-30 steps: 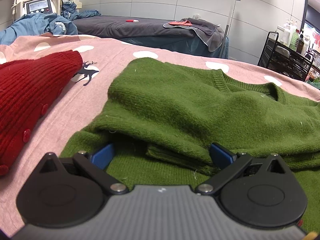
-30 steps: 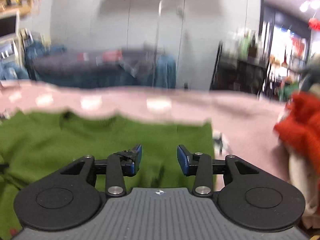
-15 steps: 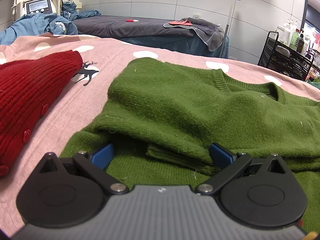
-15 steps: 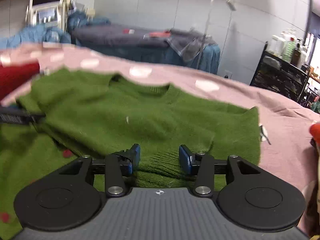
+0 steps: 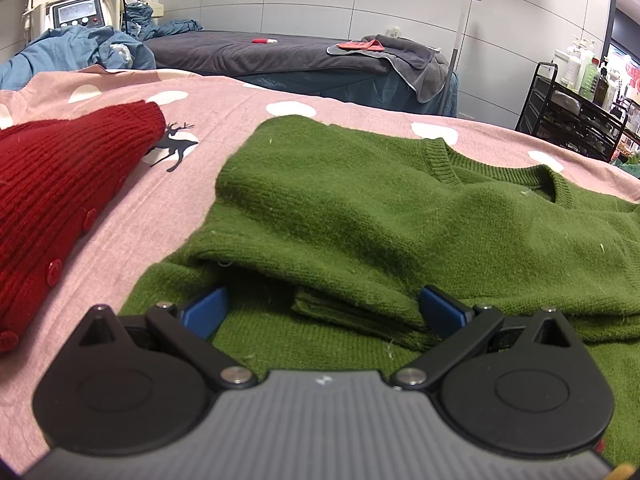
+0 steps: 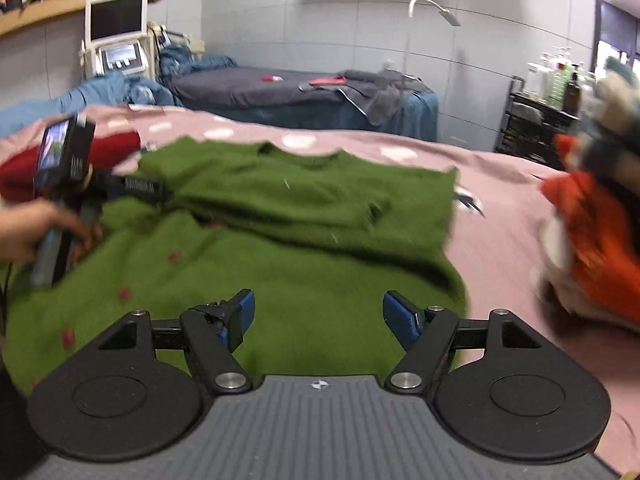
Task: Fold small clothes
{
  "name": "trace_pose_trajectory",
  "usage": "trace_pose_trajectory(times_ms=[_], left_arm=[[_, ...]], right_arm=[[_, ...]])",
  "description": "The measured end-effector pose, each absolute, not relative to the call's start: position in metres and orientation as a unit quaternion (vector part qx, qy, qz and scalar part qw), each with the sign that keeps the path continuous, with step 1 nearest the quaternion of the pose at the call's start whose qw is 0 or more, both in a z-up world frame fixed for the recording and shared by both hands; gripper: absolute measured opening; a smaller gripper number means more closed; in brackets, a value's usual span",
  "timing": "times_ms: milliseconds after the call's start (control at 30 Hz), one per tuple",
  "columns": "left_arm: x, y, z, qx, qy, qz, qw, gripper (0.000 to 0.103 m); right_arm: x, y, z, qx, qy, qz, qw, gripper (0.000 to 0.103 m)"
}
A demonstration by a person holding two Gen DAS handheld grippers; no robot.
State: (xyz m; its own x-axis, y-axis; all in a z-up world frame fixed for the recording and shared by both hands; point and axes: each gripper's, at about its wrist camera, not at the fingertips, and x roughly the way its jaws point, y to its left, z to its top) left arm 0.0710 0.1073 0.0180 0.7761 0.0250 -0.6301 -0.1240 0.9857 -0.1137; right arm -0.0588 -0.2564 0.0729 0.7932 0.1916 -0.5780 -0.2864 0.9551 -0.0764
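Two grippers work the green sweater (image 5: pixel 400 216) at frame centre, sleeves folded in: left gripper (image 5: pixel 322 306) spread around a fold, right gripper (image 6: pixel 316 314) just opened, empty; next, likely grasp the hem.

Each tool (image 5: pixel 322 310) (image 6: pixel 318 314) has a ribbed grey body, two black round-lobed arms with silver screws, and blue pads (image 6: pixel 400 320) on its fingertips.
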Motion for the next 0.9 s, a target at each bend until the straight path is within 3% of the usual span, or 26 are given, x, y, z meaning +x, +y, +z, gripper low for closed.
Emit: trace_pose_trajectory(times_ms=[300, 467, 633, 700, 900], left_arm=[[0.067, 0.112, 0.024, -0.083, 0.334, 0.032, 0.938, 0.103], [0.024, 0.136, 0.04, -0.116, 0.347, 0.009, 0.93, 0.103], [-0.042, 0.168, 0.046, -0.018, 0.342, 0.017, 0.94, 0.103], [-0.056, 0.186, 0.044, 0.006, 0.374, 0.025, 0.927, 0.103], [-0.083, 0.247, 0.047, -0.125, 0.393, -0.056, 0.909, 0.103]], right_arm=[[-0.084, -0.261, 0.058, -0.084, 0.303, 0.12, 0.942, 0.103], [-0.084, -0.247, 0.054, -0.126, 0.305, 0.12, 0.937, 0.103], [-0.081, -0.256, 0.049, -0.108, 0.319, 0.112, 0.935, 0.103], [-0.078, -0.26, 0.048, -0.097, 0.329, 0.11, 0.933, 0.103], [-0.08, -0.266, 0.045, -0.098, 0.339, 0.109, 0.929, 0.103]])
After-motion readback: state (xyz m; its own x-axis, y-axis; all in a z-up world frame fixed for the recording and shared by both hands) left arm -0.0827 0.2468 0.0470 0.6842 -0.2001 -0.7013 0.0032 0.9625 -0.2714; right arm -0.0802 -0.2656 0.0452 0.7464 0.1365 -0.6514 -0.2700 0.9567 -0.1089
